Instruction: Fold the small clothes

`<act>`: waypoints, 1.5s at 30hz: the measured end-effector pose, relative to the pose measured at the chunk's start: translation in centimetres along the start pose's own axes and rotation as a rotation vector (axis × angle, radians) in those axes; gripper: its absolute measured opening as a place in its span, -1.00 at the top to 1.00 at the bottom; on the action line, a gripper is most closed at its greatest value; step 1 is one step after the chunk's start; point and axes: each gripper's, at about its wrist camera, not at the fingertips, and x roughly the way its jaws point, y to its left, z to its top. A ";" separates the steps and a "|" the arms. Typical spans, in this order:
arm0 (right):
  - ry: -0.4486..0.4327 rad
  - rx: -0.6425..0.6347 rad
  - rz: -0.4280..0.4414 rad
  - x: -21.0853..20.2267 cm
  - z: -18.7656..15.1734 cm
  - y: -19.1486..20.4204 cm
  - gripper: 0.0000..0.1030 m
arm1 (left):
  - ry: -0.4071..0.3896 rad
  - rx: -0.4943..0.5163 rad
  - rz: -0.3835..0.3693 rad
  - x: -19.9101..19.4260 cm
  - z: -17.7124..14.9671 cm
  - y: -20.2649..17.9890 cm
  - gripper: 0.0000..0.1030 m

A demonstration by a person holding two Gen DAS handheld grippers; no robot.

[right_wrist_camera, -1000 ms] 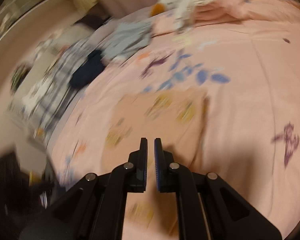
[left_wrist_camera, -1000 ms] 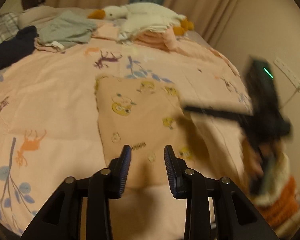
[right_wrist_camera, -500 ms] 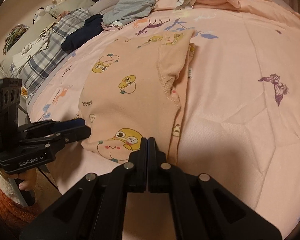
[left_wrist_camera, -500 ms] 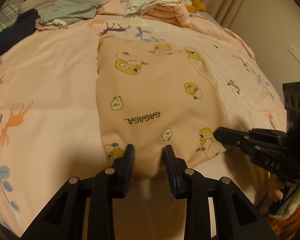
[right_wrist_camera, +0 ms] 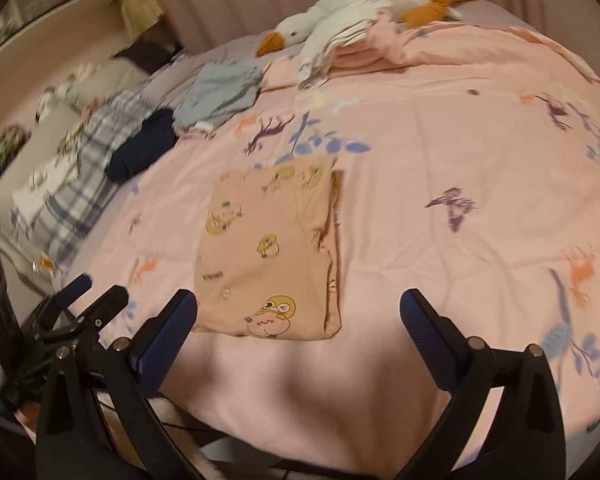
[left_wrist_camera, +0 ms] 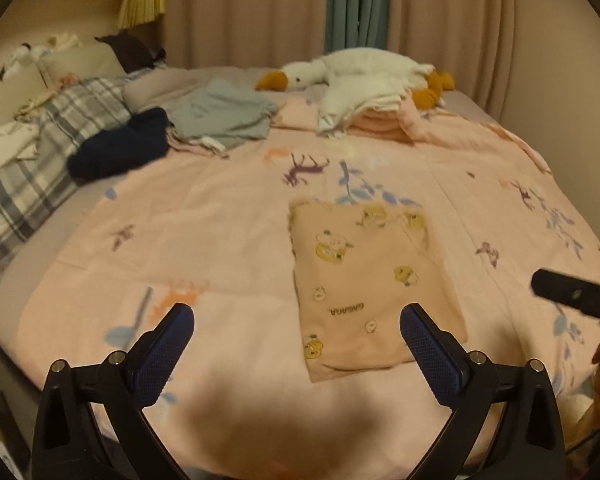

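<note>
Released and pulled back, both grippers, left gripper and right gripper, gape empty, leaving the folded duck-print garment flat at twelve o'clock.

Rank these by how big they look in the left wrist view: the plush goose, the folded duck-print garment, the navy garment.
1. Folded duck-print garment, though it lies nearest the camera.
2. Plush goose.
3. Navy garment.

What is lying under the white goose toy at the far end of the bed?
The goose toy rests on a stack of folded pink and white cloths on the bed cover. How many cloths it holds, I cannot see.
</note>
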 end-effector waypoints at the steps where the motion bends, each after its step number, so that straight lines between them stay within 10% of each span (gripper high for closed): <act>1: -0.019 0.005 0.003 -0.8 0.2 0.1 -0.99 | -0.003 -0.008 -0.030 -0.7 0.2 0.1 -0.97; 23: -0.069 -0.019 -0.053 -4.4 1.8 2.8 -0.99 | -0.083 -0.172 0.028 -3.4 2.2 2.1 -0.97; 45: -0.092 0.023 -0.151 -4.6 2.2 1.6 -0.99 | -0.066 -0.124 -0.008 -3.5 2.3 0.4 -0.97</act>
